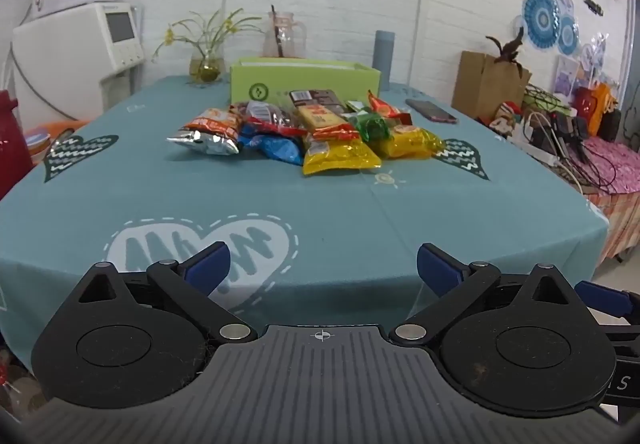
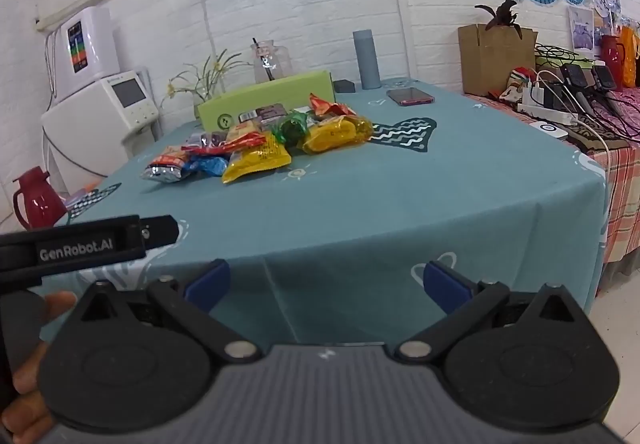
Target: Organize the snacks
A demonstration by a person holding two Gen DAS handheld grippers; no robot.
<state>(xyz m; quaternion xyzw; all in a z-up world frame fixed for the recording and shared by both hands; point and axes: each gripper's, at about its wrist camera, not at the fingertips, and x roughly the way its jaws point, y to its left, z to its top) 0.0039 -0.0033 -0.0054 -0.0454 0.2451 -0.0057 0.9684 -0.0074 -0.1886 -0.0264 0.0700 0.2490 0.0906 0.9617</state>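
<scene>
1. The silver-ended orange snack bag (image 1: 208,132) lies at the left end of the snack pile (image 1: 308,132), its long axis running across the left wrist view, crimped foil end pointing left.
2. Just right of it, a blue packet (image 1: 276,148) is partly buried under a red-edged wrapper; its shape is hard to make out.
3. The front yellow packet (image 1: 340,160) lies flat nearest the camera, long axis across the view, touching the blue one.
4. Behind it, a dark chocolate bar (image 1: 316,98) leans against the green box (image 1: 304,78), which stands at the rear of the pile on the teal tabletop (image 1: 280,212); the box's inside is hidden.
5. A green wrapper (image 1: 372,124) and a second yellow packet (image 1: 408,140) close the right end, the packet pointing right toward a phone (image 1: 430,110) lying well apart.
6. The left hand-held gripper (image 1: 323,268) is spread wide and empty near the tabletop's front edge, far from the snacks.
7. The right hand-held gripper (image 2: 326,284) is likewise released with nothing between its blue pads; its view is tilted, and fingers (image 2: 60,300) show at the left edge.
</scene>
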